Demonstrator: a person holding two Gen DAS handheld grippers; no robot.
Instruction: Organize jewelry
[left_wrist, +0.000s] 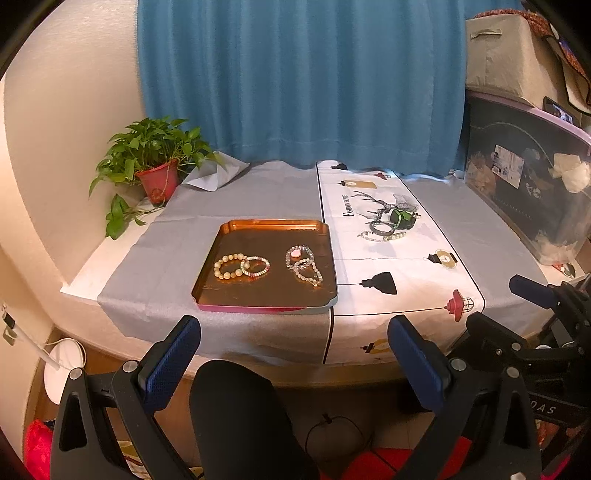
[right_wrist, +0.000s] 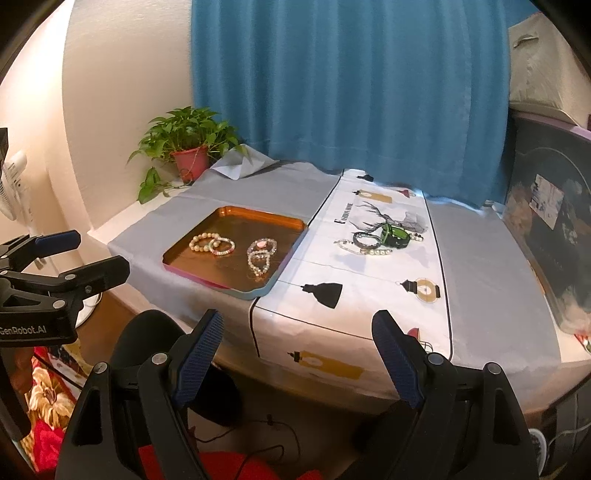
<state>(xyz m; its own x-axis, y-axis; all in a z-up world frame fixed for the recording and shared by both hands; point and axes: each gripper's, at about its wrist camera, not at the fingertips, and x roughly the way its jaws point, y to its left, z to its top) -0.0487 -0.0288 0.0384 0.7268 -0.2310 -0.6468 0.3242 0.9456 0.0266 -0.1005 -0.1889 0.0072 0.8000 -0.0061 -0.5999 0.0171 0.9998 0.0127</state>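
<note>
A copper tray (left_wrist: 236, 295) (right_wrist: 184, 271) sits on the grey cloth and holds several bead bracelets: a cream one (left_wrist: 229, 266) (right_wrist: 202, 242), a pink-and-white one (left_wrist: 255, 266) (right_wrist: 222, 246), and clear and pearl ones (left_wrist: 303, 264) (right_wrist: 260, 254). More jewelry lies in a pile (left_wrist: 389, 226) (right_wrist: 380, 240) on the white printed cloth, with a green piece (right_wrist: 396, 235). My left gripper (left_wrist: 293, 345) is open and empty, held before the table's front edge. My right gripper (right_wrist: 297, 341) is open and empty, also before the front edge.
A potted plant (left_wrist: 155, 166) (right_wrist: 190, 147) stands at the table's back left. A blue curtain (left_wrist: 295, 81) hangs behind. A dark storage box (left_wrist: 528, 184) stands at the right. A black chair back (left_wrist: 243, 417) is below the grippers.
</note>
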